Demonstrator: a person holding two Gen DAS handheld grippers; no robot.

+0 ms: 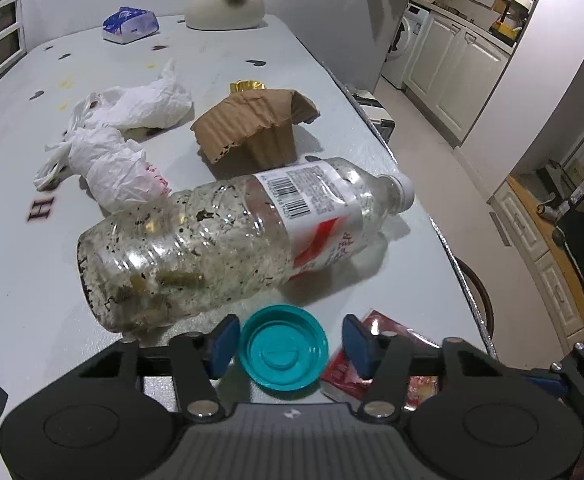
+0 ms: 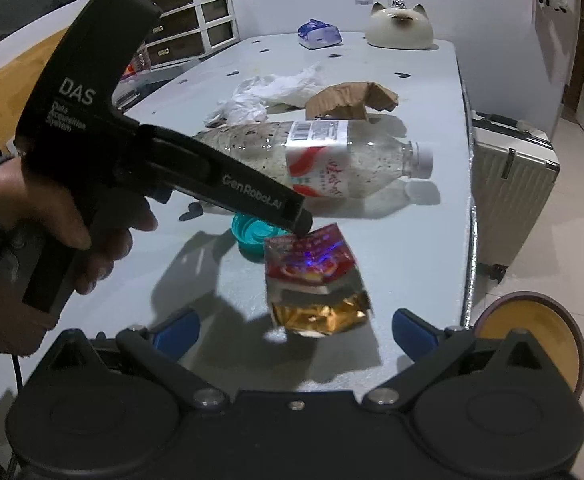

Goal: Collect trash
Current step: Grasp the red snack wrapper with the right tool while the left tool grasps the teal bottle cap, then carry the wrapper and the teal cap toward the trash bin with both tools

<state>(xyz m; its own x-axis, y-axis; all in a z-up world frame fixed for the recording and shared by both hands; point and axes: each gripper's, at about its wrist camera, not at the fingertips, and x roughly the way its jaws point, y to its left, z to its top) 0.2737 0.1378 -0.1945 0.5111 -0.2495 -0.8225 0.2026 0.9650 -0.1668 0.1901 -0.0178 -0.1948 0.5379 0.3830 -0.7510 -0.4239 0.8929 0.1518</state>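
Observation:
A teal plastic lid point(image 1: 284, 348) lies on the table between the open fingers of my left gripper point(image 1: 288, 346), untouched by either pad; it also shows in the right wrist view point(image 2: 248, 236). A dirty clear plastic bottle point(image 1: 228, 236) lies on its side just beyond, also seen from the right point(image 2: 331, 156). A red and gold snack wrapper point(image 2: 311, 280) lies in front of my open, empty right gripper point(image 2: 295, 332), and at the left gripper's right finger point(image 1: 347, 368). White plastic bags point(image 1: 116, 140) and torn cardboard point(image 1: 256, 128) lie further back.
A cat-shaped ceramic container point(image 1: 224, 4) and a tissue pack point(image 1: 130, 24) stand at the table's far end. The table's right edge point(image 1: 443, 240) drops to the floor, with a suitcase point(image 2: 511, 180) and a round stool point(image 2: 531, 332) beside it.

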